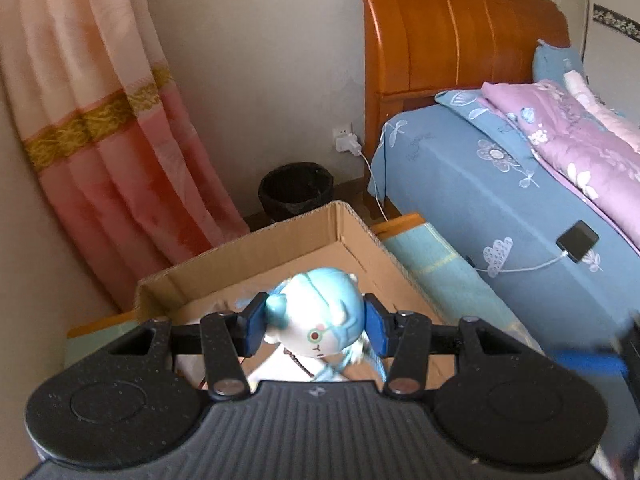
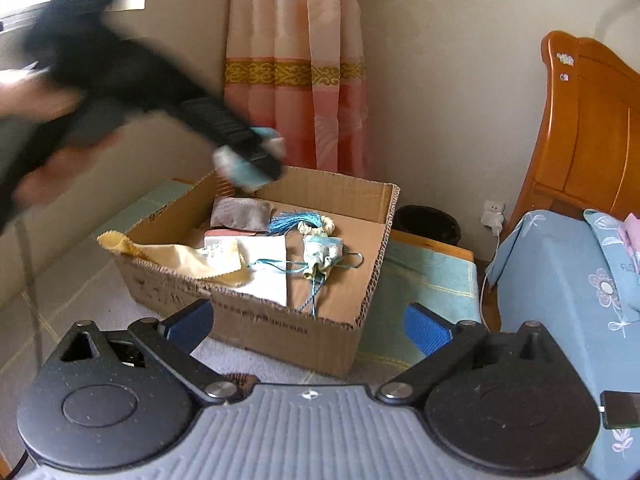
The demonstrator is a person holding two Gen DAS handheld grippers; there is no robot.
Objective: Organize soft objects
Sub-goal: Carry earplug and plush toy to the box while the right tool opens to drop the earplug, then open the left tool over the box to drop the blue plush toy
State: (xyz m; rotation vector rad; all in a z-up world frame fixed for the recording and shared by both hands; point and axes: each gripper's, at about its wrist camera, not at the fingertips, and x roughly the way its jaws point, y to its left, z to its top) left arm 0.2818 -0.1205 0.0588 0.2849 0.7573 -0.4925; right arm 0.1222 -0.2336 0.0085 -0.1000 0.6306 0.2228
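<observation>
My left gripper [image 1: 316, 322] is shut on a small soft doll [image 1: 320, 316] with blue hair and a white face, its pads pressing both sides of the head. It hangs over the open cardboard box [image 1: 256, 248]. From the right wrist, that gripper [image 2: 248, 152] and the doll [image 2: 240, 168] are a blur above the box's far left corner. Inside the box [image 2: 256, 320] lie a grey pouch [image 2: 242, 212], a blue tassel [image 2: 294, 220], a yellow cloth [image 2: 172, 256], a white cloth [image 2: 260, 264] and a pale sachet [image 2: 322, 254]. My right gripper [image 2: 310, 322] stands wide open and empty before the box's near wall.
The box sits on a low surface with a green mat [image 2: 420, 280]. To the right is a bed with a blue flowered sheet [image 1: 500, 200], a pink quilt and a charging phone [image 1: 578, 240]. A black bin [image 1: 296, 192] and a pink curtain [image 1: 112, 152] stand behind.
</observation>
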